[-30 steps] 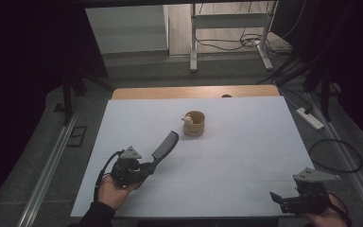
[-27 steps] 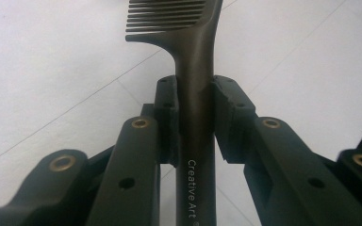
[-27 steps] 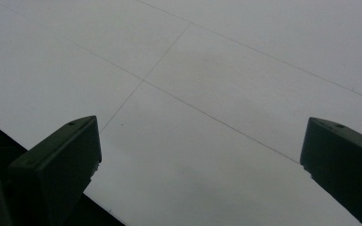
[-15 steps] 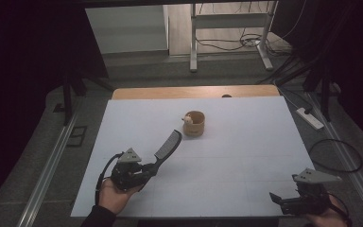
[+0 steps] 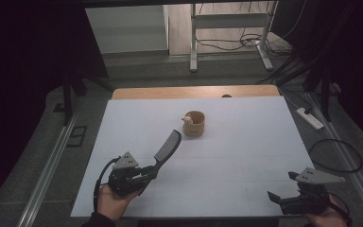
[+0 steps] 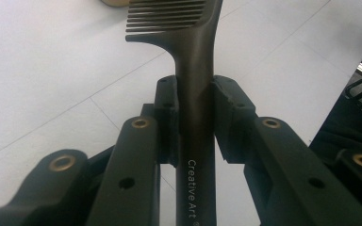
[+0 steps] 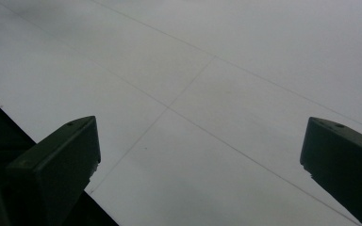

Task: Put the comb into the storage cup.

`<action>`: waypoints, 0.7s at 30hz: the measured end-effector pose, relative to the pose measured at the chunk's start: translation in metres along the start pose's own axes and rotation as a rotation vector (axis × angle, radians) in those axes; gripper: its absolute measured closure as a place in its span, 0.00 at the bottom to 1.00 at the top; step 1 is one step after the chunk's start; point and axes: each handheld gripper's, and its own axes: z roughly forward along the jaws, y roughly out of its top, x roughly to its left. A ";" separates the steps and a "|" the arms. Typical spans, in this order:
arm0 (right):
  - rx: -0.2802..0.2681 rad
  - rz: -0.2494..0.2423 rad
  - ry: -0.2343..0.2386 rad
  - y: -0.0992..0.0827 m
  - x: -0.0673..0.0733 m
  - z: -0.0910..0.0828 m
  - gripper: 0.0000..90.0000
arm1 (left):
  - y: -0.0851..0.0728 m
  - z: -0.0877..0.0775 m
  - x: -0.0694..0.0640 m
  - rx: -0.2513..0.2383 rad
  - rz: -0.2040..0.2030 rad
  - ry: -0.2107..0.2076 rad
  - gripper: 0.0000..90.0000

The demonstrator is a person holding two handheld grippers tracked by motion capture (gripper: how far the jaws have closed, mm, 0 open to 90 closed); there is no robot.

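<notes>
Left hand-held gripper (image 5: 147,171) clamped on smooth dark comb (image 5: 168,146) handle, fine straight teeth

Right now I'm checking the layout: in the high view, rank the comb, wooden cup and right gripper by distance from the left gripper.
1. Comb: clamped in the left gripper.
2. Wooden cup: table centre, beyond the comb's tip.
3. Right gripper: near right corner.

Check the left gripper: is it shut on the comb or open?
Shut on it. In the left gripper view both pads of the left gripper press the handle of the comb, which juts out over the table.
</notes>
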 end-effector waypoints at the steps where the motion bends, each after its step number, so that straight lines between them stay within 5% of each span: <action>1: -0.006 0.000 0.002 0.000 0.000 0.000 0.00 | -0.001 -0.001 -0.001 -0.005 -0.002 0.001 0.80; 10: -0.018 -0.024 0.016 0.006 0.005 0.002 0.00 | -0.004 -0.005 -0.009 -0.026 -0.002 0.014 0.80; 21: -0.081 -0.020 0.091 0.022 0.007 0.006 0.00 | 0.000 -0.002 -0.013 -0.048 -0.004 0.001 0.80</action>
